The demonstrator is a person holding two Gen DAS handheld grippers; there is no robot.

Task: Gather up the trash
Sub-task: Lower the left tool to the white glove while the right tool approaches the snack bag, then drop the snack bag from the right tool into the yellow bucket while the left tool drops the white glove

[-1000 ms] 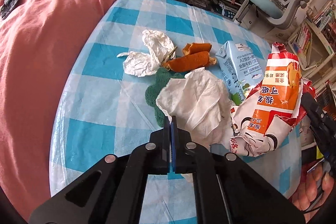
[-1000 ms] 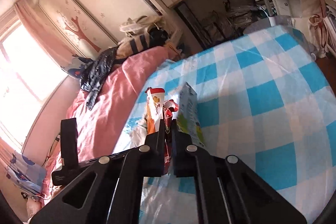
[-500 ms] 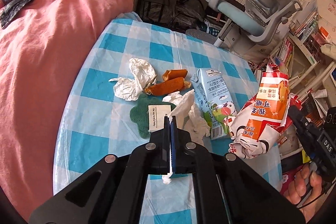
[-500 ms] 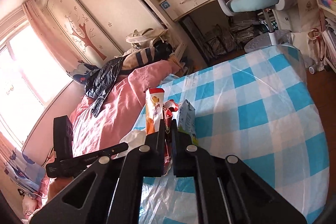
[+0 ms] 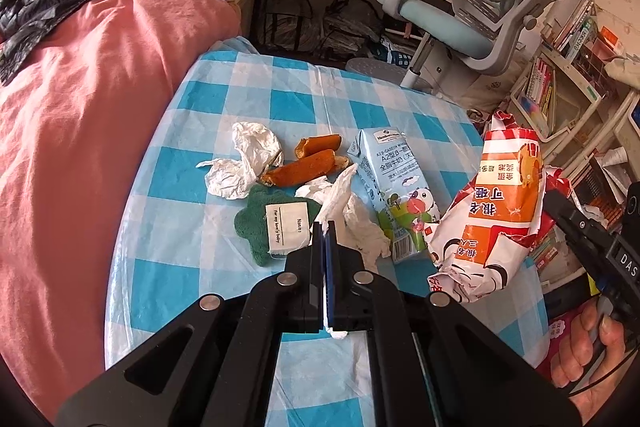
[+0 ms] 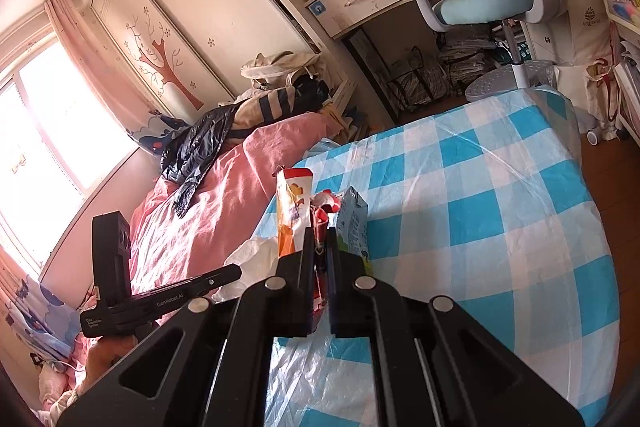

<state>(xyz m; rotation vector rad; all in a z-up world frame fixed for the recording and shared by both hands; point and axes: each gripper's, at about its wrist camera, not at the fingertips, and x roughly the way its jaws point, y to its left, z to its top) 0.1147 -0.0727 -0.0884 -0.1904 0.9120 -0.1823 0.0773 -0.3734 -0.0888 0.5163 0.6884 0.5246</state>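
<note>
Table with blue-white check plastic cover, trash clustered mid-table beside pink bedding.
Right gripper jaws clamped on snack bag, orange-red-white, Chinese print, held upright with mouth up, likely serving as trash collector.
Milk carton lying flat just beside bag, reads "Member's Mark", "A2".
Left gripper jaws together on white tissue, lifted off table, probably headed for bag.
Green sponge, label "Name:".
Crumpled tissue, orange peel not yet collected.
</note>
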